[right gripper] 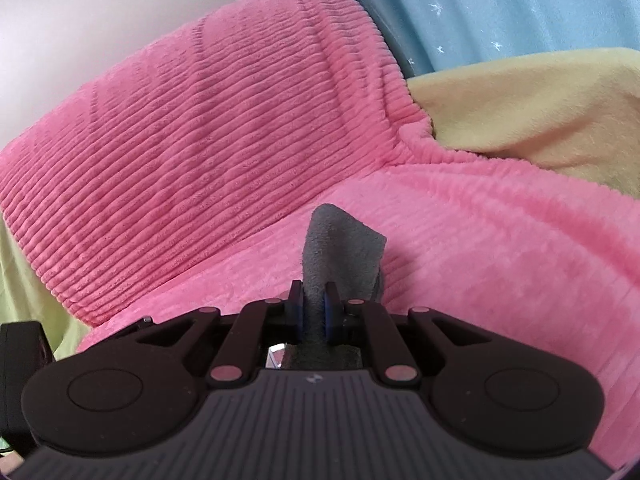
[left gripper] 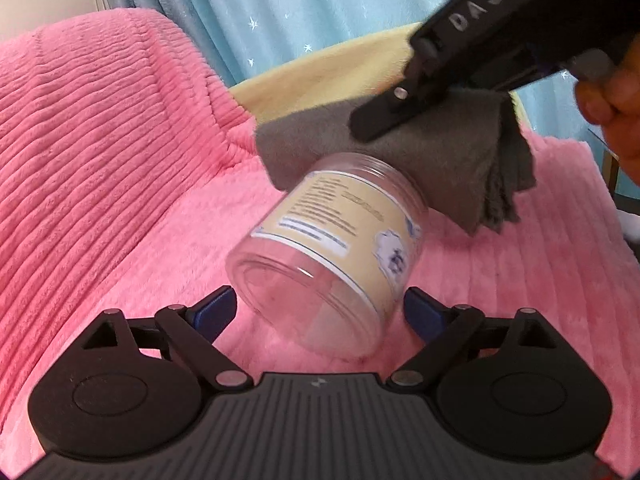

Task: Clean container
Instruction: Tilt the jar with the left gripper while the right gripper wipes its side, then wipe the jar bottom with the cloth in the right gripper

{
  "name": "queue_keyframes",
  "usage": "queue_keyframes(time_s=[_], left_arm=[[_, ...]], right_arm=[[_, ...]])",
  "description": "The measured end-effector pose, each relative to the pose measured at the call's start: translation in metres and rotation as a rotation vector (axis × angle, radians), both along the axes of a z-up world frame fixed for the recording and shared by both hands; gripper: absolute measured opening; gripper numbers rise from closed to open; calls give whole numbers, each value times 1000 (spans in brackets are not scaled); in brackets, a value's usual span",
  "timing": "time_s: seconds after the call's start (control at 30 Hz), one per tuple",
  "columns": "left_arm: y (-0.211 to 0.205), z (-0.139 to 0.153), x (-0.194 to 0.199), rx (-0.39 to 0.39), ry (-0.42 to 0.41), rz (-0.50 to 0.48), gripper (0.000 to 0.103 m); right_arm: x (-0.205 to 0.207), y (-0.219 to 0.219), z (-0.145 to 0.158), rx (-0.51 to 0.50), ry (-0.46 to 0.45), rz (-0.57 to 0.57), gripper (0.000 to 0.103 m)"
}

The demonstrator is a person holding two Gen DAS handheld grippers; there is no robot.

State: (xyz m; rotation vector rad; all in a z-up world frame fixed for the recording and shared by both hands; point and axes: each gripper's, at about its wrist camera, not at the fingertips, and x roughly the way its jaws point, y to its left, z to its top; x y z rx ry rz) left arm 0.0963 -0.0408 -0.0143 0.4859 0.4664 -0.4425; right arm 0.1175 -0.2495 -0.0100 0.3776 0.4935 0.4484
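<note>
You have a pink ribbed blanket [left gripper: 100, 168] covering the seat and its backrest, a yellow throw [right gripper: 540, 108] beside it, and a blue star-print curtain [left gripper: 320, 12] behind. Your left gripper [left gripper: 320, 312] clamps the tilted clear container [left gripper: 332, 256] between its blue fingers [left gripper: 216, 310]. Your right gripper [right gripper: 314, 312] is closed on the grey cloth [left gripper: 420, 160], which touches the container's far end.

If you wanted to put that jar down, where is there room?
Free: the flat pink blanket right of the jar, below the grey cloth; also left of it, before the pink cushion. Crowded: the jar's top, where cloth and right gripper meet.
</note>
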Motion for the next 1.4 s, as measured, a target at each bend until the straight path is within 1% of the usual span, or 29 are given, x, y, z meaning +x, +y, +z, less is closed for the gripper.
queue_keyframes(time_s=[0.13,0.23,0.33,0.4,0.57,0.63,0.77,0.93,1.03,1.17,1.27,1.33,1.4], left_arm=[[9,3,11,-52,3,-30,98],[13,4,17,-86,16,-54,98],[16,4,20,-119,41,-68,97],[15,5,18,-126,56,-66,95],[8,13,1,-106,83,-15,89],[8,15,-8,-108,94,18,88],[10,10,-18,-123,88,72,88],[14,7,-10,-163,101,68,89],[15,7,-3,-186,116,65,89],[14,10,-2,-178,93,75,87],[22,15,-12,-173,76,81,86],[28,12,-15,-185,91,78,86],[34,7,-15,-192,114,72,86]], right_arm=[[2,-2,-4,-8,17,-1,7],[1,-2,-4,-14,11,-2,7],[-1,-4,-2,-12,1,-8,7],[-1,-5,-1,-8,-6,-13,7],[-6,-4,5,11,-34,2,7],[-9,-2,8,19,-53,37,7],[-14,5,11,11,-78,113,7],[-12,12,10,-10,-79,145,8],[-14,17,12,-44,-100,128,8],[-16,24,14,-88,-128,107,7],[-20,34,16,-67,-161,176,7],[-22,45,15,-90,-175,233,7],[-22,57,11,-130,-168,267,8]])
